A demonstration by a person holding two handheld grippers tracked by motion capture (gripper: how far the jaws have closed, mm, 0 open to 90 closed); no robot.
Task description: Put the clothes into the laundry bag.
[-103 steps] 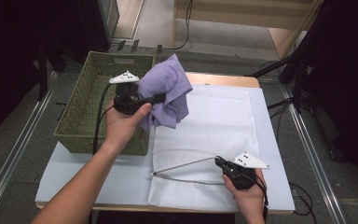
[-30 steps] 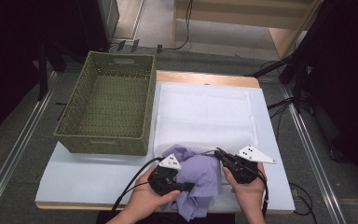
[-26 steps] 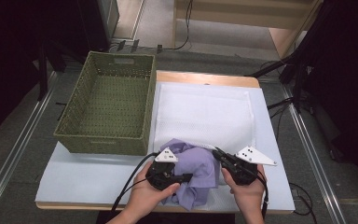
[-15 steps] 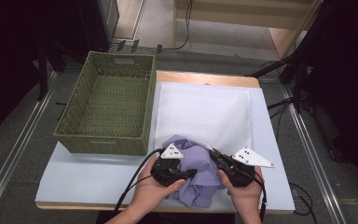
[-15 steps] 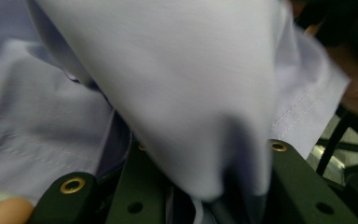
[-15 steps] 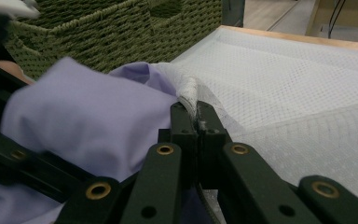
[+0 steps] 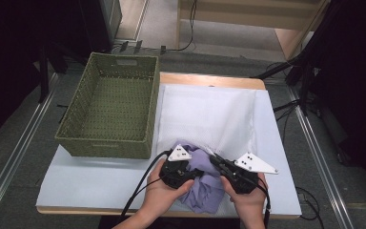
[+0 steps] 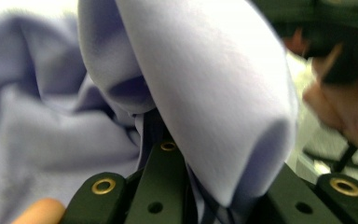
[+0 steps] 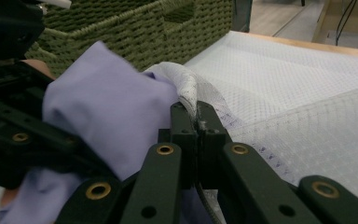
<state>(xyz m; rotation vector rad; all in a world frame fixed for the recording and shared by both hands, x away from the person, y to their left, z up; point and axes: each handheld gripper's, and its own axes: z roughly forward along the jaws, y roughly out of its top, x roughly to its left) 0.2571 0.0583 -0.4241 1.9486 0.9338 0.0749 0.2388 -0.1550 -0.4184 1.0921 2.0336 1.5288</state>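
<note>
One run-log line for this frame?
left hand-held gripper: shut on purple cloth | right hand-held gripper: shut on mesh bag edge | basket: empty

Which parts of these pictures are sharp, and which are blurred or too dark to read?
High view: the table and green basket are evenly lit and sharp, while the side margins fall into near black. Left gripper view: the lilac cloth sits so close that it is soft, and the other hand is blurred. Right gripper view: the jaws and the mesh bag are crisp; the far background is hazy.
</note>
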